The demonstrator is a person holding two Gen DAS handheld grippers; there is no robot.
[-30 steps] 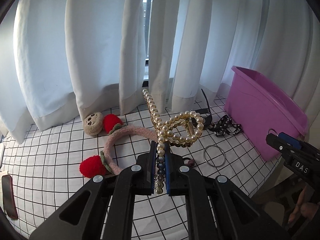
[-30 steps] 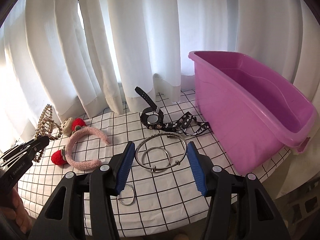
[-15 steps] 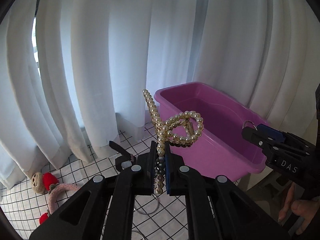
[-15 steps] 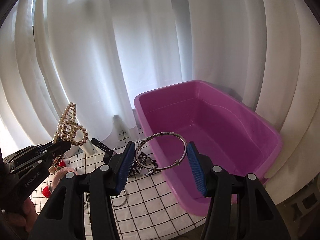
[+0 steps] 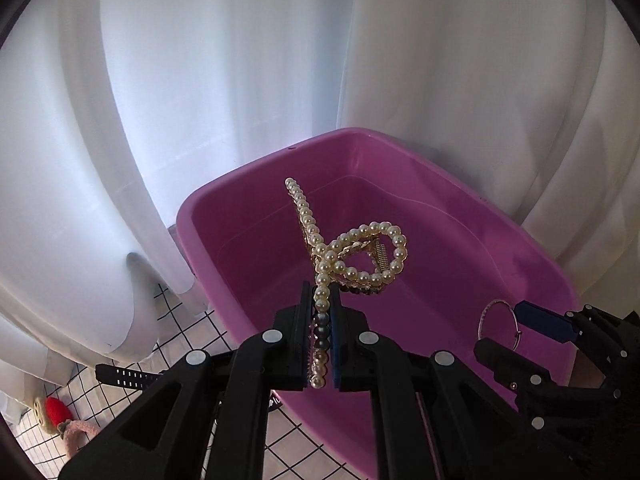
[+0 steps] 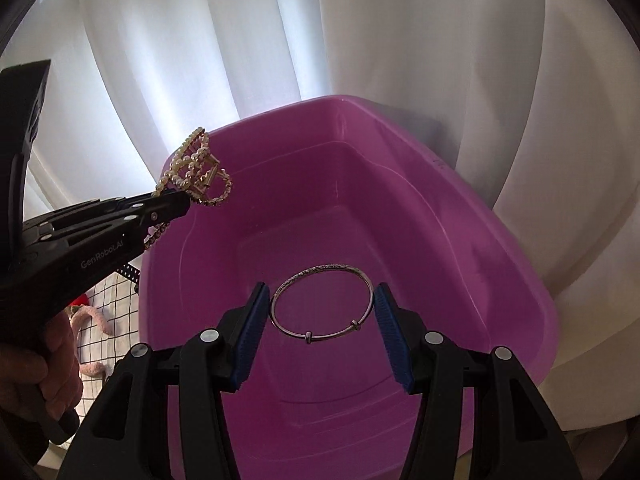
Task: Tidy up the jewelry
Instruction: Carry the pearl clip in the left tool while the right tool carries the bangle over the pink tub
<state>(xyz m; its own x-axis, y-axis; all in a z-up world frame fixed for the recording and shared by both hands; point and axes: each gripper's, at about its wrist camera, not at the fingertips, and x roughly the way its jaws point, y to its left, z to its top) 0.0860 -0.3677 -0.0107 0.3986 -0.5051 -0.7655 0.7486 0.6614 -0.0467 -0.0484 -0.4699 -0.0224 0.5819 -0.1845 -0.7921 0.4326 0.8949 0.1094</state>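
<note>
Pearl hair claw (image 5: 344, 252) clamped in left gripper (image 5: 322, 320) jaws, above purple plastic tub (image 6: 500, 248). Silver bangle (image 6: 322, 302) pinched between right gripper (image 6: 320, 316) jaws, over tub interior. White curtain (image 5: 200, 60) behind; checked tabletop (image 5: 188, 332) at left.

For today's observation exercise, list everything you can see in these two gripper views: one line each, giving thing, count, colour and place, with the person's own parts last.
Pearl hair claw: one, cream and gold, held above the tub.
Bangle: one, silver, held above the tub.
Tub: one, purple, nothing visible inside.
Curtain: white, behind the tub.
Tablecloth: white with black grid, left of the tub.
Strap: one, black, on the tablecloth.
Plush headband: one, pink with red pompoms, on the tablecloth.
Left gripper: black, jaws shut on the hair claw.
Right gripper: black with blue pads, clamping the bangle.
Hand: one, holding the left gripper.
</note>
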